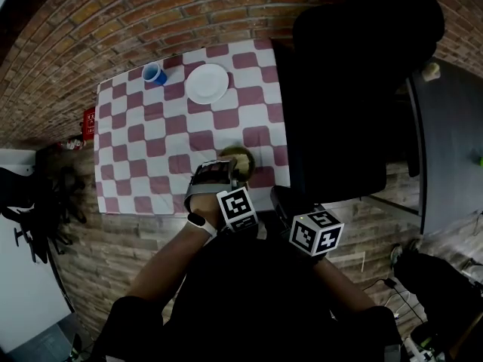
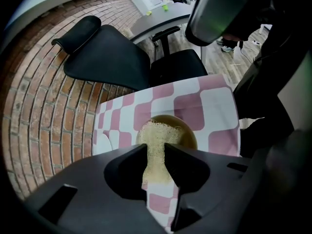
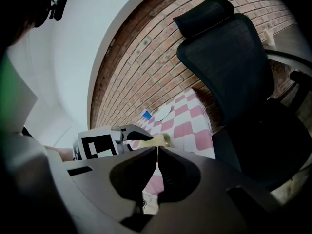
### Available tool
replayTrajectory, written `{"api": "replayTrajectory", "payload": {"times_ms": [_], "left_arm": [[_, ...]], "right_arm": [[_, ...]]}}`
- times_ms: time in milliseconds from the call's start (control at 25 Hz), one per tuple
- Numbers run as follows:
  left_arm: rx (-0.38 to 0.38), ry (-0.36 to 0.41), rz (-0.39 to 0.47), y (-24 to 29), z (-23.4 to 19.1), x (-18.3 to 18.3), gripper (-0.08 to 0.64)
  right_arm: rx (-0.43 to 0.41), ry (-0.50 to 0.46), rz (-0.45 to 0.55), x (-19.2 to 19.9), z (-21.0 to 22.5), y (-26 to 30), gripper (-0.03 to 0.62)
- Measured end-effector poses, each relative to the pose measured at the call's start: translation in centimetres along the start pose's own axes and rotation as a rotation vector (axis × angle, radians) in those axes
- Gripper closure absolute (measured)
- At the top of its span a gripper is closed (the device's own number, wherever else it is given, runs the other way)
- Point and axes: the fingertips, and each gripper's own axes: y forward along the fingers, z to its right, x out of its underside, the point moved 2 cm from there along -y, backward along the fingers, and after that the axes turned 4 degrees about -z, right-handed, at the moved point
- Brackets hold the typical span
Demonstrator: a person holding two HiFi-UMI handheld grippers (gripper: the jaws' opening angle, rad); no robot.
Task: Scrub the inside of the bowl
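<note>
just ahead of the left gripper [image 2: 156,148] sits the olive bowl [image 2: 187,132], on the near edge of the pink-and-white checked surface [image 2: 214,106]. that gripper is closed on a pale, coarse scrub pad [image 2: 157,133]: both jaws pinch its narrow lower part and its wider end fans out beyond the tips, over the inside of the bowl. whether the pad presses on the bowl i cannot tell.

from the head view, my left hand [image 1: 201,204], with a band on its wrist, reaches forward from the lower left and holds the left gripper [image 1: 215,173] pointing away from me at the bowl [image 1: 241,157]. the right gripper [image 1: 285,202] hangs to the right of it and further back, off the edge of the surface [image 1: 151,142].

along the right gripper [image 3: 157,155] i see its jaws together, only a thin slit between them and nothing held. past its tips, to the left, shows the left gripper's marker cube [image 3: 97,145].

far beyond the left gripper stand a blue cup [image 1: 155,73] and a white plate [image 1: 207,83]; a black chair [image 1: 355,89] is to its right.

the bowl's near rim is covered by the pad and jaws. in the head view the left gripper hides most of the bowl, and the right gripper's jaws are lost against dark shapes.
</note>
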Motion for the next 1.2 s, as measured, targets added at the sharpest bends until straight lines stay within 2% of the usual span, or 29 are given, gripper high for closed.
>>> {"api": "replayTrajectory", "payload": {"times_ms": [120,280,480,720,960,1200], "left_arm": [[-0.016,-0.015,0.026,-0.5,0.2,0.1,0.446],[-0.038,0.012,0.027,-1.2,0.3,0.7,0.446],[-0.053,0.053,0.005,-0.9,0.3,1.7,0.446],[-0.086,0.067,-0.012,0.1,-1.4,1.8,0.446],[-0.030,0.154,-0.096,0.5,-1.6,1.8,0.446],[-0.043,0.144,-0.021,0.6,-0.5,-0.6,0.446]], "right_arm": [[0.000,-0.001,-0.002,0.0,-0.1,0.2,0.560],[-0.001,0.001,-0.006,0.1,-0.2,0.3,0.560],[0.004,0.003,-0.005,0.2,-0.1,0.3,0.560],[0.013,0.013,-0.006,0.5,0.0,0.3,0.560],[0.015,0.016,-0.005,0.7,0.0,0.2,0.560],[0.026,0.023,-0.002,1.0,0.1,0.1,0.560]]}}
